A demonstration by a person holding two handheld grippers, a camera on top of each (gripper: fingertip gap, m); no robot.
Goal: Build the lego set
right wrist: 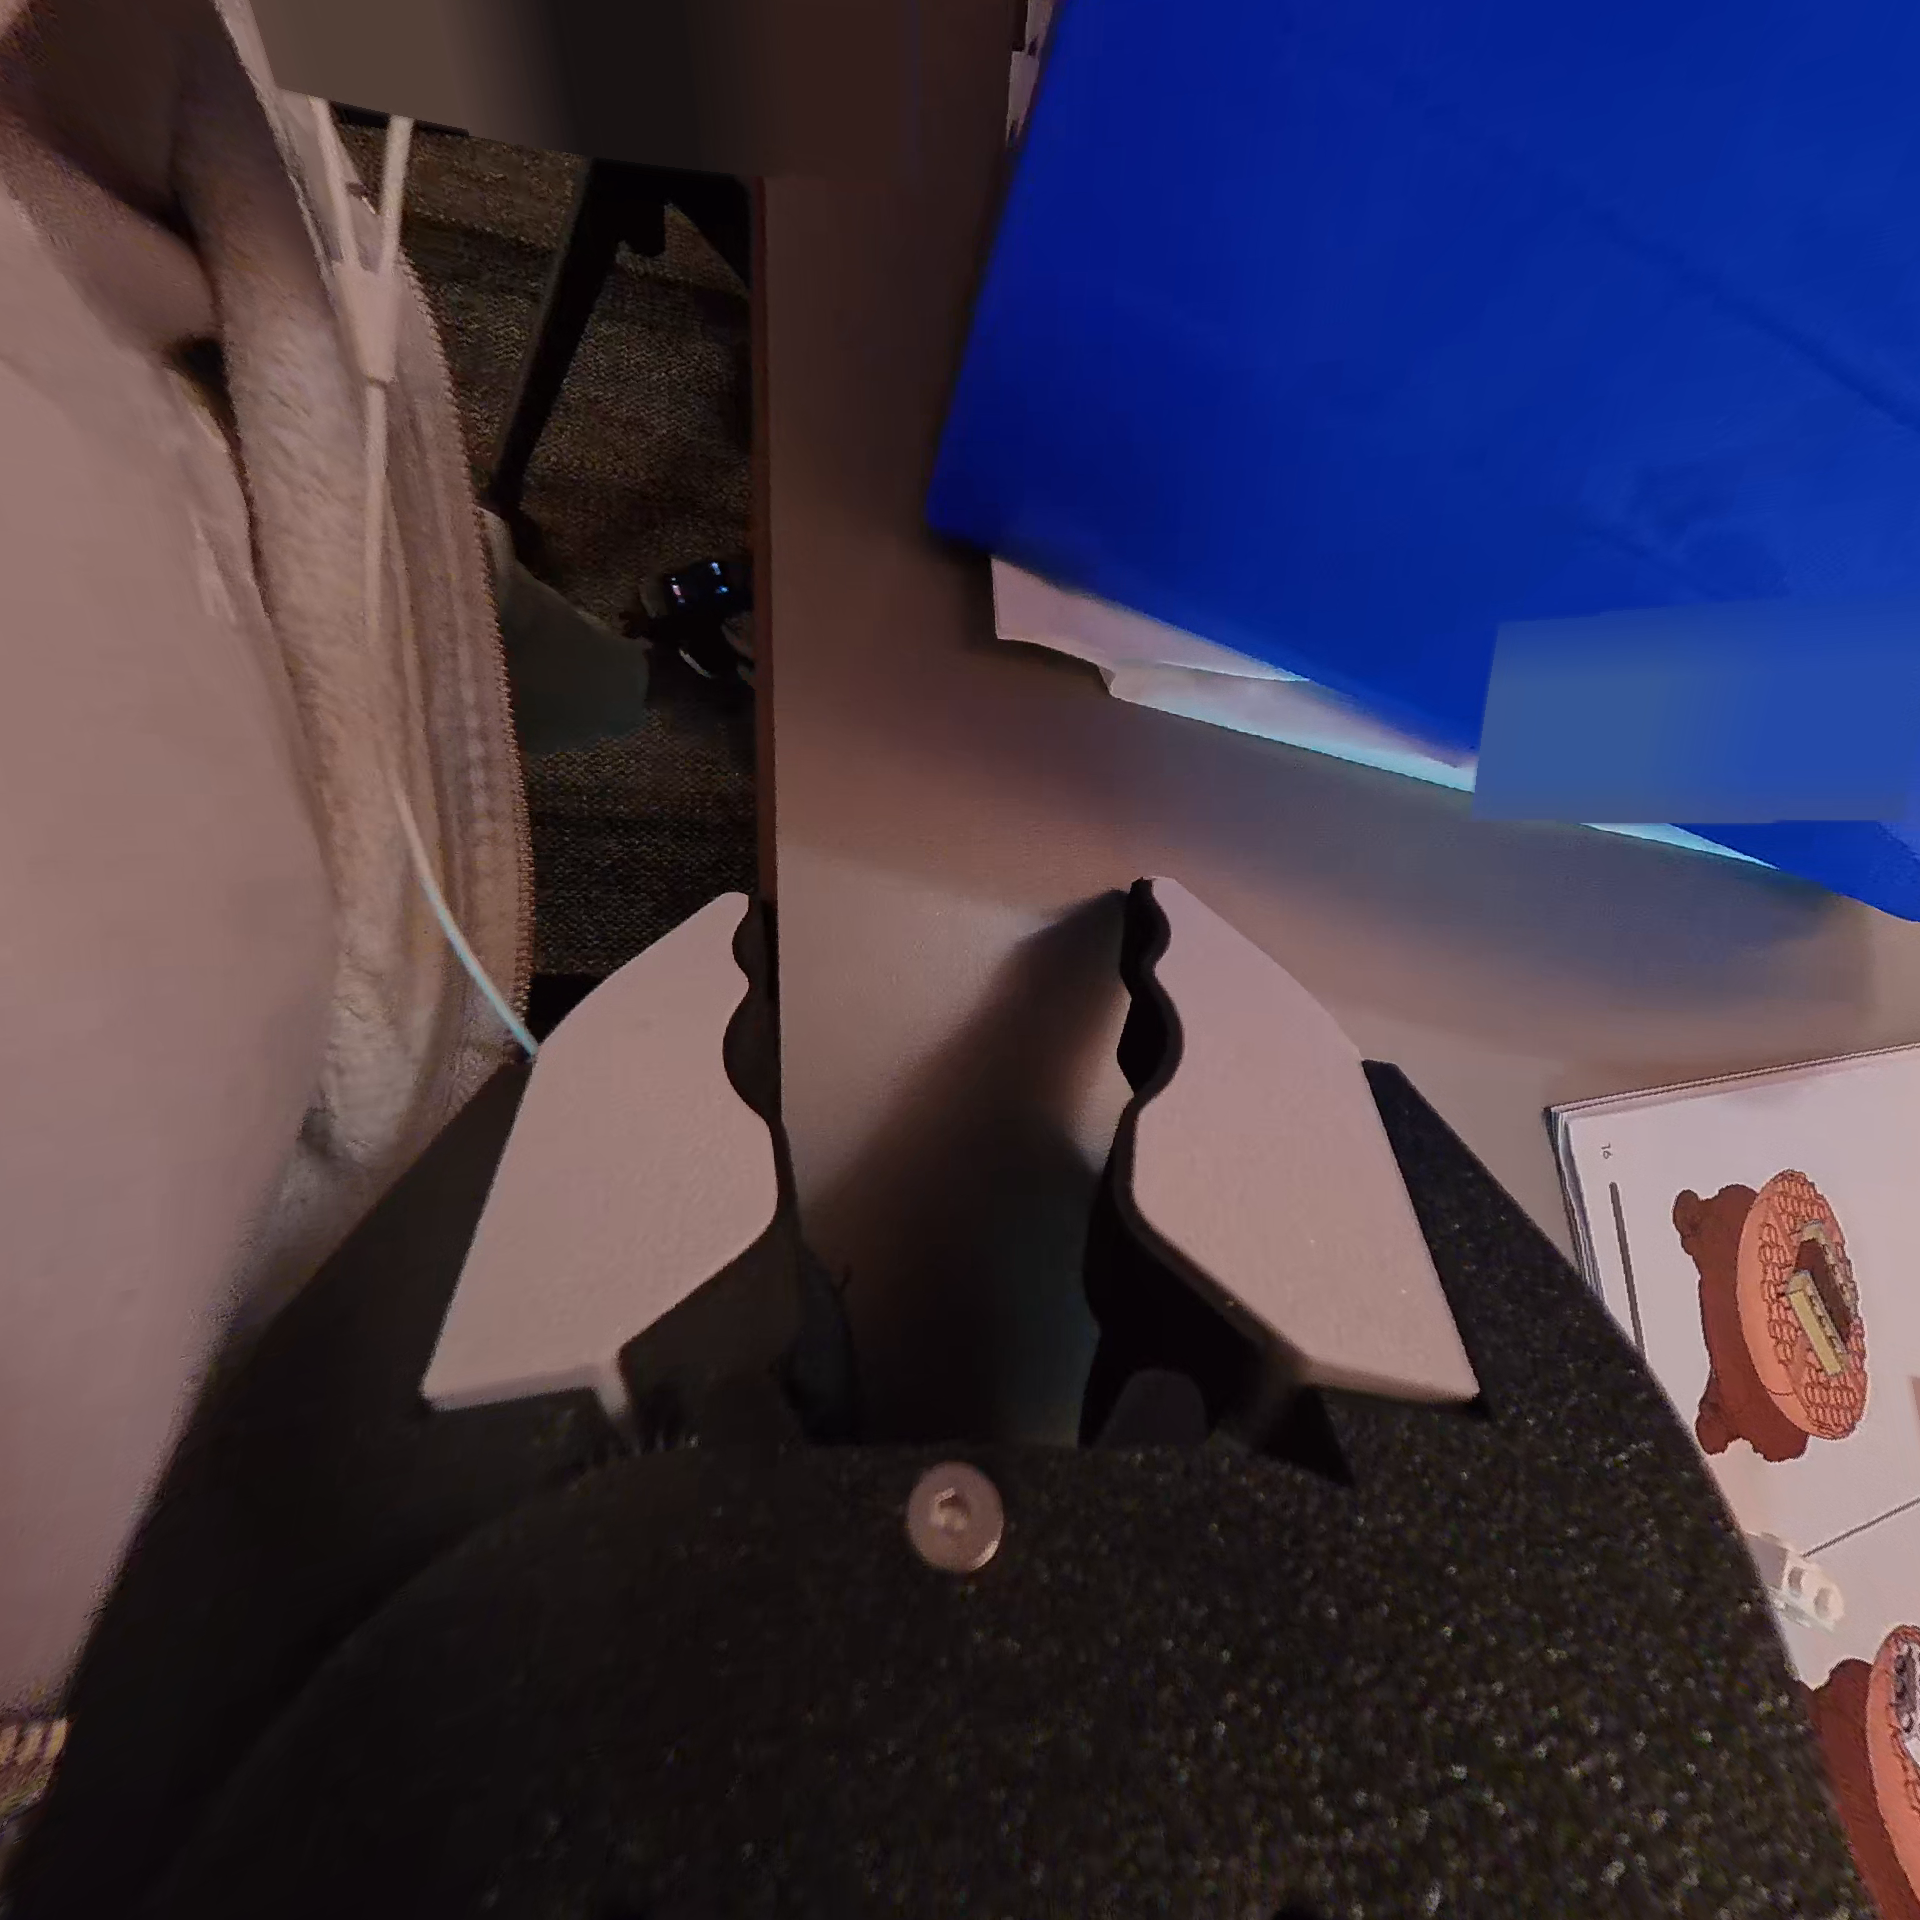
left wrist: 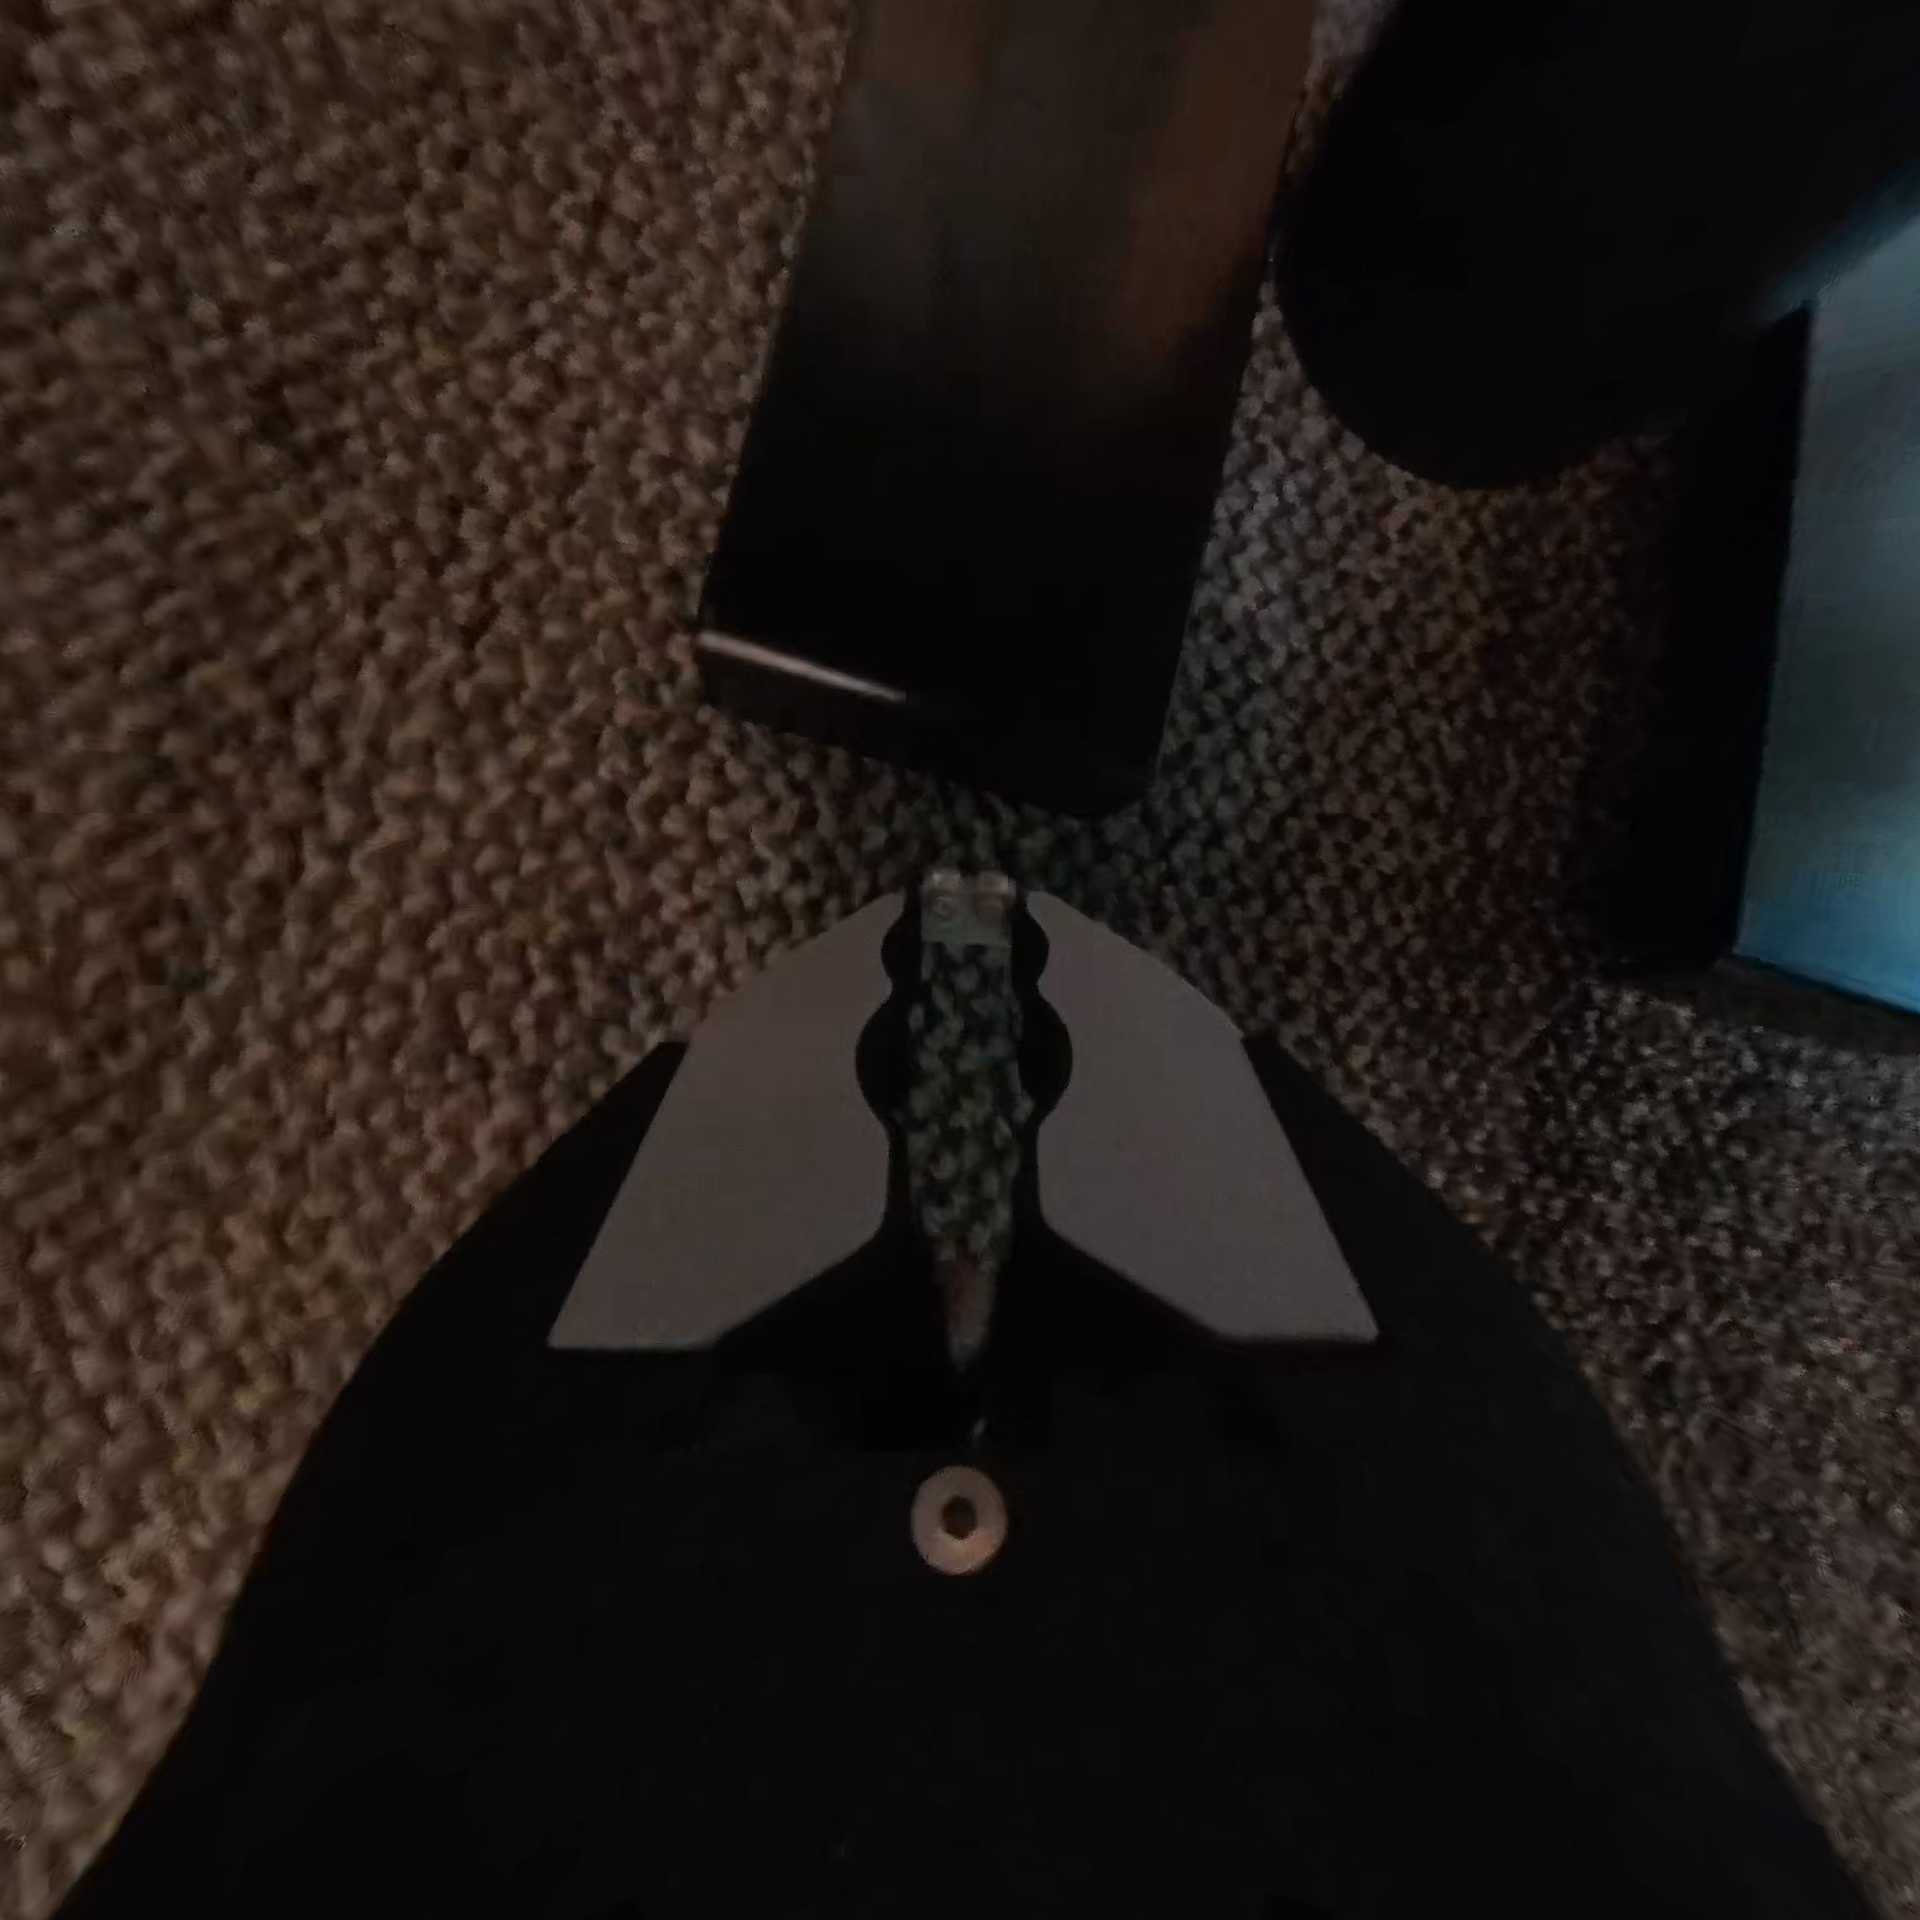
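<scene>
While the left gripper (left wrist: 967,914) hangs over carpet (left wrist: 364,623), its fingers nearly closed, pinching a small clear lego piece (left wrist: 969,906) at centre frame, the right gripper (right wrist: 940,904) stands wide open and empty above the tabletop (right wrist: 1299,935), instruction booklet (right wrist: 1766,1299) lower right.

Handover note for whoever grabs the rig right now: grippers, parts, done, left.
Left gripper: low over the carpet beside a dark furniture leg, jaws nearly closed on a small clear piece at the fingertips.
Right gripper: open and empty over the table, at its edge.
Job's things: instruction booklet lies open to the right of the right gripper; a small white piece rests on it. A blue sheet lies farther back.
Done: no assembled model in either view, so progress cannot be judged.
Left: probably bring the clear piece back up to the table and carry on from the open page.
</scene>
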